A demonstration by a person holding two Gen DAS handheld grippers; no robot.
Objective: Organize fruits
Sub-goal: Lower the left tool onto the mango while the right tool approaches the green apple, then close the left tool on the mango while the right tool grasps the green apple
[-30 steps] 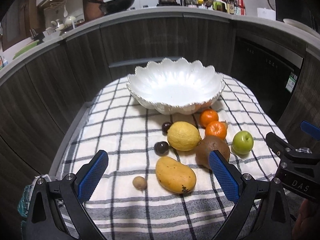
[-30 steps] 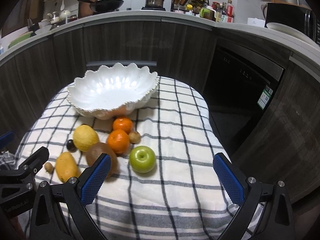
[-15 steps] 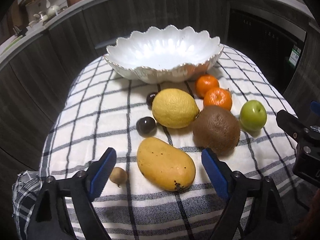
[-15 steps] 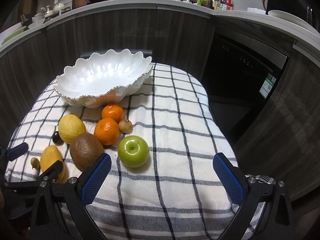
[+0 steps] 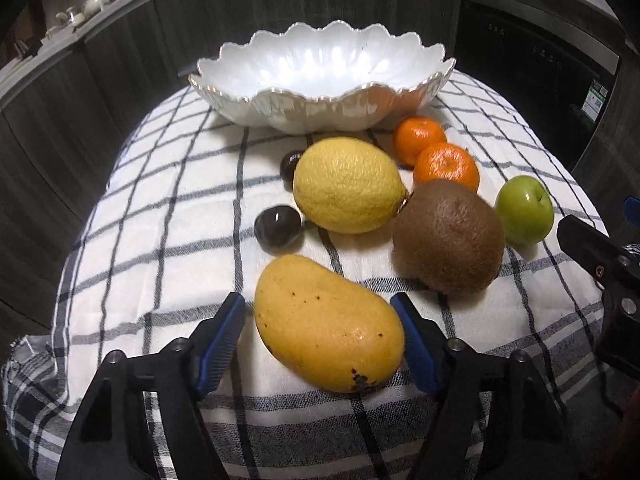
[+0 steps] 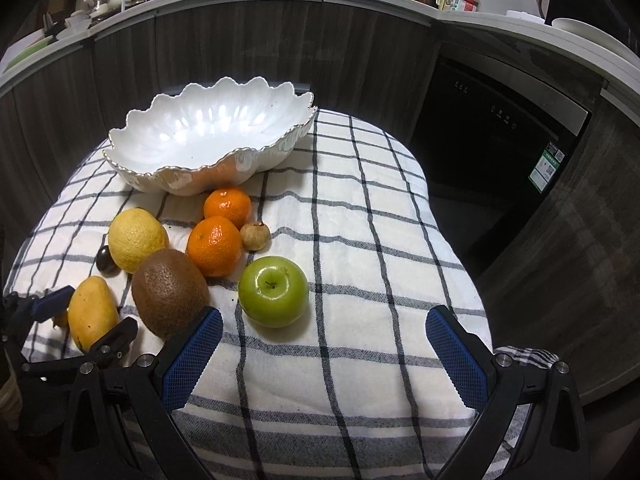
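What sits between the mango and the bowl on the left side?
The lemon and two dark plums lie on the cloth between the mango and the bowl. The left tongs have just been closing around the mango, nothing blocking them; lifting over the fruits should clear them.

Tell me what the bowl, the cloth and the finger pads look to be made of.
Bowl: likely glazed ceramic, glossy white with bright glare and a gilt-looking scalloped rim.
Cloth: woven fabric, matte cream with dark checks; the weave shows.
Finger pads: probably rubber or plastic, blue with a fine grid texture.
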